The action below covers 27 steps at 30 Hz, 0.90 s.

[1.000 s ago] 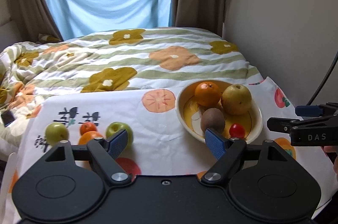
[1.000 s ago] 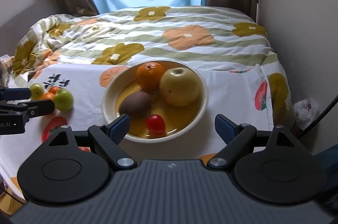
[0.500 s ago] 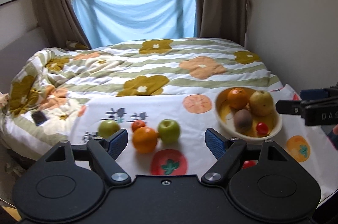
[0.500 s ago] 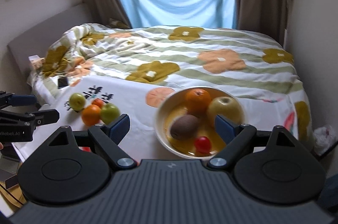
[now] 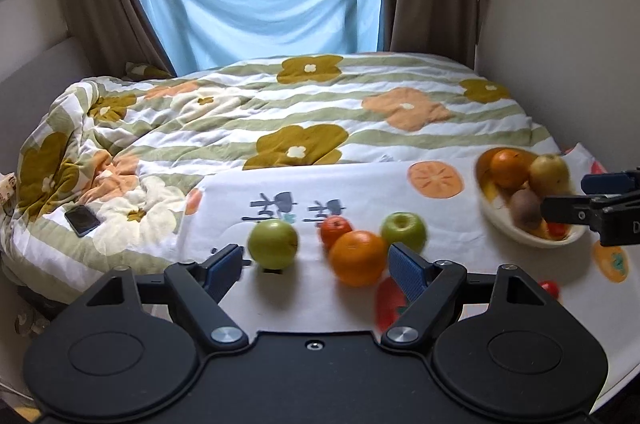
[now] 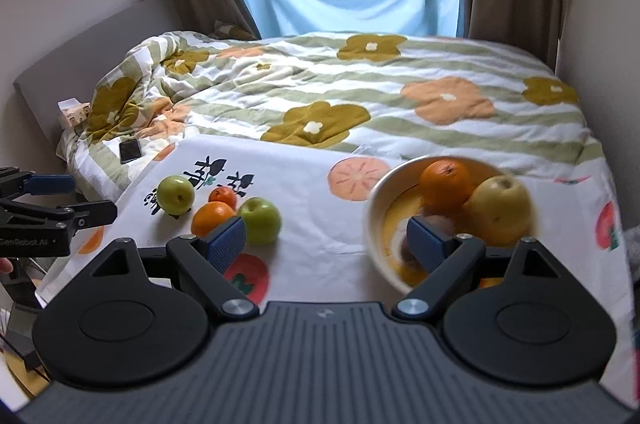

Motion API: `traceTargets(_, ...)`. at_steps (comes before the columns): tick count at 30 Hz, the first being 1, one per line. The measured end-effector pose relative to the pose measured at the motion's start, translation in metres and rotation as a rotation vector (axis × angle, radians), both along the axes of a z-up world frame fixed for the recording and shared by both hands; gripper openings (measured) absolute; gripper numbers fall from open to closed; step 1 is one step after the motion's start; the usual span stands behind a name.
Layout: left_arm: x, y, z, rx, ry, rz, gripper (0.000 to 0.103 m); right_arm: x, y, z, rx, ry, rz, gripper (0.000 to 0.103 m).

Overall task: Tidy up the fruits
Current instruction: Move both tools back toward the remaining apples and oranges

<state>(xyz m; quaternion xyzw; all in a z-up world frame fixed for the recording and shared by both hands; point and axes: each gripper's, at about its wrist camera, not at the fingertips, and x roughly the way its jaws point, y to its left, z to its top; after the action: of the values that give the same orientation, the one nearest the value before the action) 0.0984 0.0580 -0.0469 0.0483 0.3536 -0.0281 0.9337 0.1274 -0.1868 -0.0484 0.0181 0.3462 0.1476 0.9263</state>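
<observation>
Both views now sit farther back than earlier; left hand-held gripper (image 5: 316,266) and right hand-held gripper (image 6: 326,244) stand wide, empty, above fruit-print cloth (image 6: 312,179) on bed (image 6: 400,95).

R gripper (image 6: 326,244) jaws wide apart, nothing btwn them, above fruit-print cloth (image 6: 312,179) on bed. Bowl (image 6: 376,220) at right w/ orange (image 6: 446,185), yellow apple (image 6: 500,209), brown fruit partly hidden behind the right pad. Left of bowl: 2 green apples (image 6: 176,192) (image 6: 261,219), orange (image 6: 212,216), small tangerine (image 6: 223,195). L gripper (image 6: 72,199) at left edge. Phone (image 6: 130,151) on quilt.
</observation>
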Motion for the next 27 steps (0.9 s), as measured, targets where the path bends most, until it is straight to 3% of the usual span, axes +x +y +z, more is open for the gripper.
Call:
traceTargets(7,0.042,0.044,-0.021,0.015,0.052,-0.047,0.084,0.017,0.047,-0.021,0.027,0.074,-0.082,0.103)
traceTargets(14,0.088,0.073,-0.050,-0.033,0.136,-0.074,0.084,0.027,0.083,-0.053,0.063,0.159,-0.153,0.102)
traceTargets(27,0.131,0.072,-0.086,-0.135,0.255,-0.159,0.083,0.039,0.118,-0.086,0.100,0.229,-0.181,0.100)
